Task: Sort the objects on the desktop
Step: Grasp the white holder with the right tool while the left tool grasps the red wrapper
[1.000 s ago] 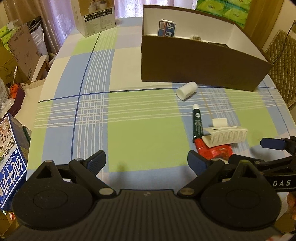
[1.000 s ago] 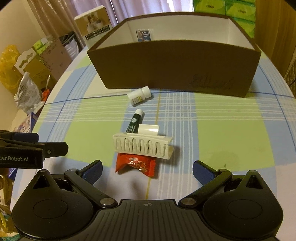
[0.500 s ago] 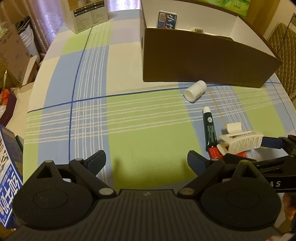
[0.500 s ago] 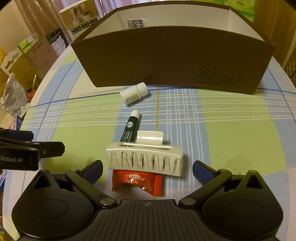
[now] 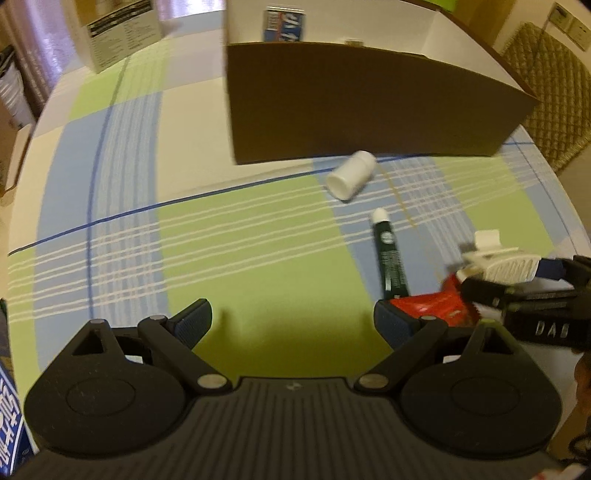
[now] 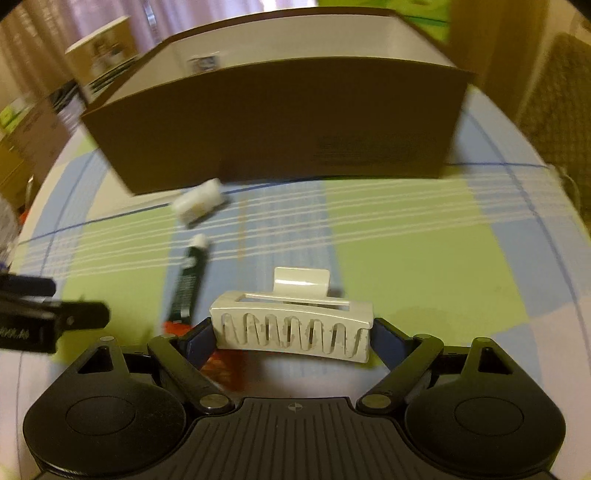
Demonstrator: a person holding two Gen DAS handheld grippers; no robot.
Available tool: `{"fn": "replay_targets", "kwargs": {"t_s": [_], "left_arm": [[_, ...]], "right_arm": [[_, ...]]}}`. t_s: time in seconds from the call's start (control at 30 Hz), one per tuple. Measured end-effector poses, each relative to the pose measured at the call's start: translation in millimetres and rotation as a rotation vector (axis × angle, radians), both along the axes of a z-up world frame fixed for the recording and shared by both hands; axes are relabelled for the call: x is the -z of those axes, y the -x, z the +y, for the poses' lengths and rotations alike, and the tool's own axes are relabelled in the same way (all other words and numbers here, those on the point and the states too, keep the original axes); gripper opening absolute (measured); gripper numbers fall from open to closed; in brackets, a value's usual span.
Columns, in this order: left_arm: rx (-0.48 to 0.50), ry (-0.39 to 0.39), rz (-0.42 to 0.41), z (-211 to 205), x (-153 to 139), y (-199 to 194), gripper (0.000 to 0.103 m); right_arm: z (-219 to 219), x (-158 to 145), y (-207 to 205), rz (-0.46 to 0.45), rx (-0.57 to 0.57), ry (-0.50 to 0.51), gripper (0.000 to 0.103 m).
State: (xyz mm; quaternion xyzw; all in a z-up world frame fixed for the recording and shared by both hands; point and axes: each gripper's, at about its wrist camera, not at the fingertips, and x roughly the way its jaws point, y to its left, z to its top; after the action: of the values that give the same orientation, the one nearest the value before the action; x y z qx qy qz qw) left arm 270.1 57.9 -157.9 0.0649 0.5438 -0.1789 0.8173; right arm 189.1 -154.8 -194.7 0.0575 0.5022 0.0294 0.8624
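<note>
Right gripper (image 6: 291, 338) clamped end-to-end on the hair clip (image 6: 291, 326), just above the table (image 6: 424, 258). Left gripper (image 5: 291, 319) wide open, empty. Next, I reckon: carry clip over the box (image 6: 280, 118) wall, release.

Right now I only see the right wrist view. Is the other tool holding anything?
Observer: No. The left tool is open, with nothing between its fingers.
Operator: I see just a bit of red under the clip. What is it?
Observer: A red packet, lying on the table by the bottom end of the tube, partly under the clip.
Operator: What's the blurry thing in the box?
Observer: A blue packet, standing against the back wall of the box.
</note>
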Motion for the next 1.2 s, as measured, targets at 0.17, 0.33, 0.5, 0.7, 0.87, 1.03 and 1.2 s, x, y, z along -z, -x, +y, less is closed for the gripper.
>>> {"fn": "replay_targets", "kwargs": {"t_s": [0.17, 0.33, 0.5, 0.7, 0.87, 1.03, 1.2], "left_arm": [[0.031, 0.023, 0.014, -17.2, 2.2, 6.9, 0.092], [0.047, 0.053, 0.019, -36.4, 2.1, 19.4, 0.092], [0.034, 0.086, 0.028, -55.1, 1.8, 29.3, 0.092], [-0.050, 0.083, 0.045, -77.8, 12.1, 33.1, 0.081], [-0.124, 0.052, 0.023, -87.9, 19.0, 38.4, 0.067], [-0.171, 0.029, -0.010, -93.1, 17.2, 42.2, 0.053], [-0.188, 0.008, -0.022, -102.3, 15.7, 55.6, 0.041]], "right_arm": [[-27.4, -8.9, 6.6, -0.008, 0.050, 0.008, 0.085], [-46.1, -12.7, 11.3, -0.005, 0.048, 0.009, 0.085], [-65.5, -13.3, 12.3, -0.004, 0.023, 0.000, 0.085], [-95.8, -16.4, 16.7, -0.006, -0.005, -0.008, 0.085], [-115.7, -15.9, 19.7, -0.004, -0.037, -0.020, 0.085], [-125.8, -14.4, 19.3, 0.000, -0.087, -0.032, 0.085], [-128.4, -13.4, 17.3, 0.001, -0.164, -0.043, 0.085]]}}
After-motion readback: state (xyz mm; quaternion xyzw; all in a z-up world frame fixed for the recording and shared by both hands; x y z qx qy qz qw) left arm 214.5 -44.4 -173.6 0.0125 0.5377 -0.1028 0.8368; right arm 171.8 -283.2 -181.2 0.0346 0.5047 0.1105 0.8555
